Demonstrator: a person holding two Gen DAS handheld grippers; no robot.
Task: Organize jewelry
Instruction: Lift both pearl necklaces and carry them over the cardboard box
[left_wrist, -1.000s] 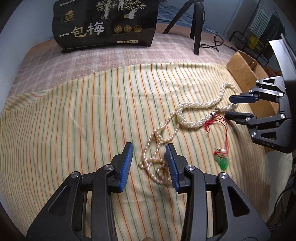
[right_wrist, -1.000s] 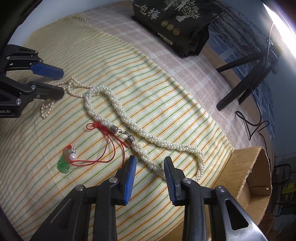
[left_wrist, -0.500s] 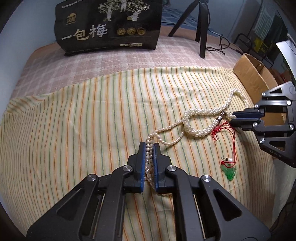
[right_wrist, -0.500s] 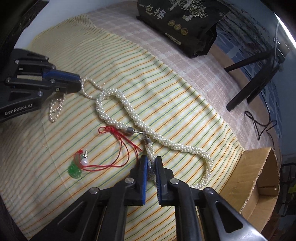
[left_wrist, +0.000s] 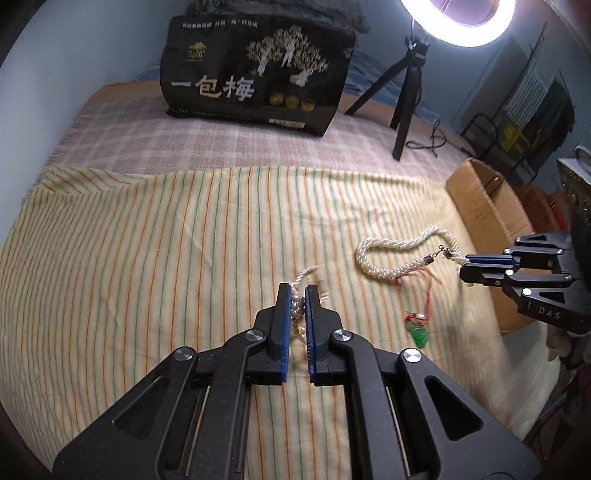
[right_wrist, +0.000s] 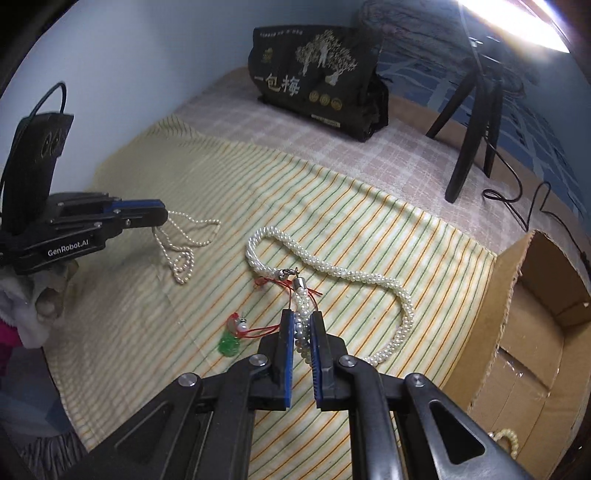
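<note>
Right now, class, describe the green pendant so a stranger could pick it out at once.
Find the striped cloth on the bed, then the thick pearl rope lying across it. Just below the rope's clasp, a red cord leads to the green pendant: the only green, glassy piece among white pearls.

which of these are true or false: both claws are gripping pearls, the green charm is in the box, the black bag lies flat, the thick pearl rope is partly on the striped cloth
1. Both claws are gripping pearls. True: the left claw is shut on the thin pearl strand, the right claw on the thick pearl rope.
2. The green charm is in the cardboard box. False: it lies on the striped cloth.
3. The black bag lies flat. False: it stands upright.
4. The thick pearl rope rests partly on the striped cloth. True.
</note>
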